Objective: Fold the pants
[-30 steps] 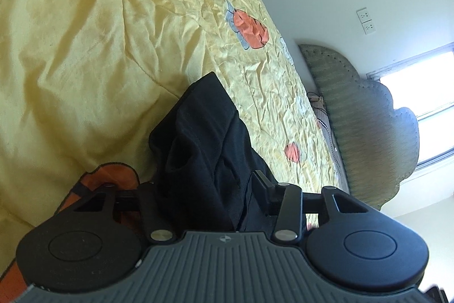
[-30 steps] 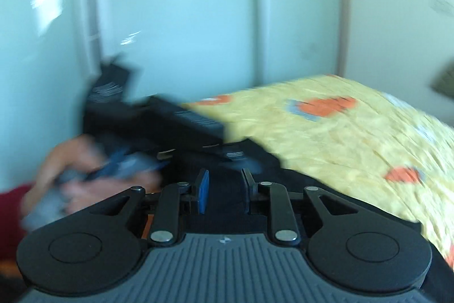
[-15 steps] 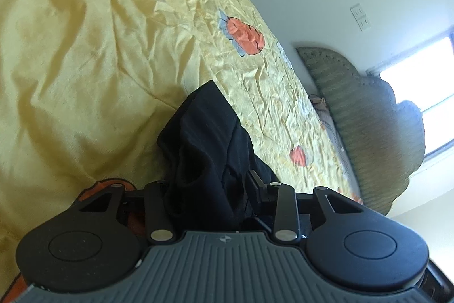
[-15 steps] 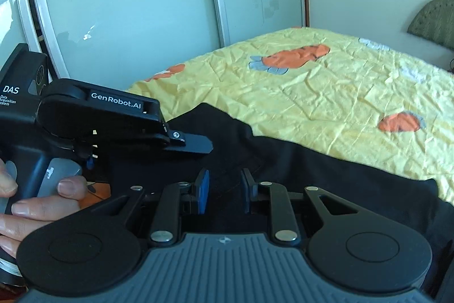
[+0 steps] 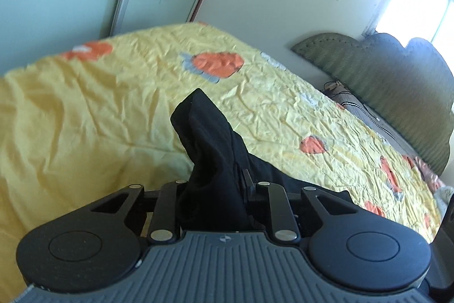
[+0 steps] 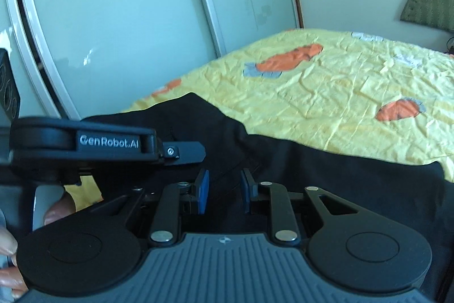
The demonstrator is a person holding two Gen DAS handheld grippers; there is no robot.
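my left gripper (image 5: 215, 186) has a thick bunch of the black pants (image 5: 210, 149) between its jaws, and the jaws are closing on it; the cloth fills the gap and stands up past the tips in a rumpled peak. behind that peak the yellow bedspread (image 5: 85, 110) with orange prints runs off to a green headboard (image 5: 383, 75) under a bright window.

in the right wrist view the pants (image 6: 312, 169) lie spread across the near edge of the bed, a long dark band over the bedspread (image 6: 340, 93), reaching from the left side to the right edge of the picture. my right gripper (image 6: 224, 190) sits low over that band with its jaws narrow, the blue pads (image 6: 203, 189) facing each other with black cloth in the gap. i cannot tell whether the pads press on the cloth or only stand over it.

the left gripper (image 6: 113, 145) shows here too, from the side, at the left end of the pants, with a hand (image 6: 59, 210) on its grip below. behind the bed stand pale sliding doors (image 6: 127, 13).
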